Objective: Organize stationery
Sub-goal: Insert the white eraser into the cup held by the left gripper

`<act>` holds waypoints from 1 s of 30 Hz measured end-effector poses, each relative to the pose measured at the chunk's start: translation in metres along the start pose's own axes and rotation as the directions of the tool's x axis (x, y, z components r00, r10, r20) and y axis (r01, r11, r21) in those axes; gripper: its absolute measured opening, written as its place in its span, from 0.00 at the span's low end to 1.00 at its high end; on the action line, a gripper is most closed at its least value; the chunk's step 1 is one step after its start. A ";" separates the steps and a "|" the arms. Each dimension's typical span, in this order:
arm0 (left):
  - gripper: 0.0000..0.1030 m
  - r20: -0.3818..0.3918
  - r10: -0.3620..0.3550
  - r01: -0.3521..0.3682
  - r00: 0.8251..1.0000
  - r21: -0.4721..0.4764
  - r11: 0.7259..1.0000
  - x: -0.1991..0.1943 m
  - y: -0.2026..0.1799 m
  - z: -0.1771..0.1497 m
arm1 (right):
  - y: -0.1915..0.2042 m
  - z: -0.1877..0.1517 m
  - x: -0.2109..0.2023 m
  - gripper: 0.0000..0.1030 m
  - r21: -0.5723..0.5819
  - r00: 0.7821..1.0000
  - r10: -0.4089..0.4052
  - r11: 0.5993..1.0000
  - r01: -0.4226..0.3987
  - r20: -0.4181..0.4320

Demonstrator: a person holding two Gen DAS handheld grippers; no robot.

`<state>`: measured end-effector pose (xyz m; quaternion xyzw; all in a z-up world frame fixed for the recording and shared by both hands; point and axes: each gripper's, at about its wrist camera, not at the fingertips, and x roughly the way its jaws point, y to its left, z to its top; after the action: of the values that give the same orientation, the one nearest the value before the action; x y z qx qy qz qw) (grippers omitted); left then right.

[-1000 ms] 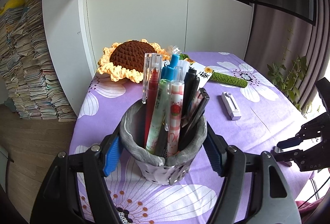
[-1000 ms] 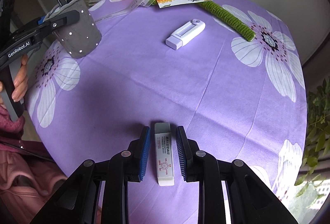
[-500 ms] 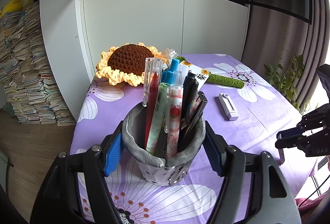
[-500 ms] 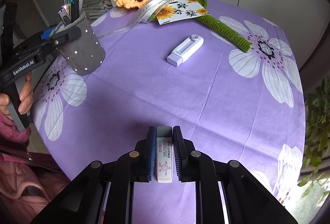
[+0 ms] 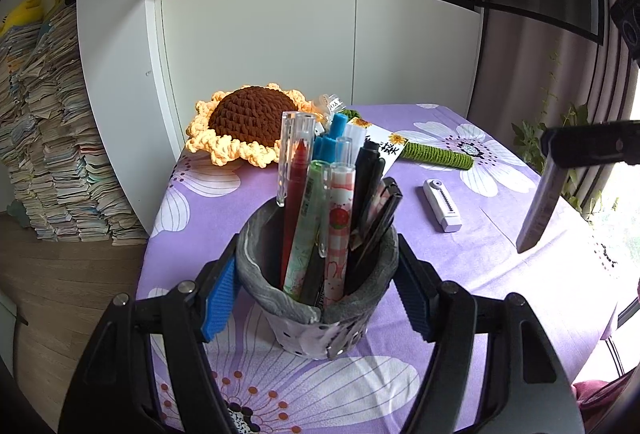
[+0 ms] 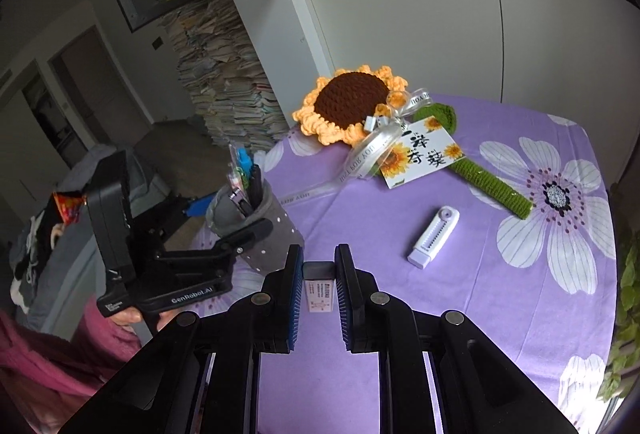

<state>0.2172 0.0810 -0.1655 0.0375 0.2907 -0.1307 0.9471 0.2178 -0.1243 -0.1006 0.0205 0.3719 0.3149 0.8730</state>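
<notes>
My left gripper [image 5: 316, 286] is shut on a grey dotted pen holder [image 5: 312, 322] full of several pens [image 5: 332, 194], standing on the purple flowered tablecloth [image 5: 500, 274]. The holder also shows in the right wrist view [image 6: 256, 230]. My right gripper [image 6: 318, 274] is shut on a white eraser [image 6: 319, 292] and holds it in the air above the table, to the right of the holder. The eraser shows hanging down at the right of the left wrist view [image 5: 540, 210]. A white correction tape [image 6: 434, 236] lies on the cloth beyond it.
A crocheted sunflower [image 6: 352, 102] with a green stem [image 6: 492, 186], ribbon and card [image 6: 424, 152] lies at the back of the table. White cabinets [image 5: 280, 46] stand behind. Stacks of paper [image 5: 44, 138] rise at the left. A plant [image 6: 628, 314] stands at the right edge.
My right gripper closed on the eraser and lifted it off the cloth, moving up and toward the pen holder. My left gripper stayed shut on the holder.
</notes>
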 end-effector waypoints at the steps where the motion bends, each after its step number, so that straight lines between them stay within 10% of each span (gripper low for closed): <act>1: 0.67 0.001 0.000 0.000 1.000 0.000 1.000 0.000 0.000 0.000 | 0.006 0.007 -0.001 0.17 -0.008 1.000 0.020 1.000 -0.020 0.014; 10: 0.67 0.002 -0.023 0.023 1.000 -0.006 1.000 -0.001 0.001 0.000 | 0.065 0.061 0.024 0.17 -0.161 0.979 0.199 0.968 -0.191 0.037; 30: 0.67 -0.002 -0.041 0.041 0.999 0.002 0.999 -0.001 0.001 -0.001 | 0.063 0.068 0.082 0.17 -0.144 0.970 0.227 0.960 -0.238 -0.092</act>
<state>0.2166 0.0821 -0.1656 0.0326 0.2921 -0.1502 0.9440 0.2723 -0.0141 -0.0873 -0.0154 0.3738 0.4436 0.8144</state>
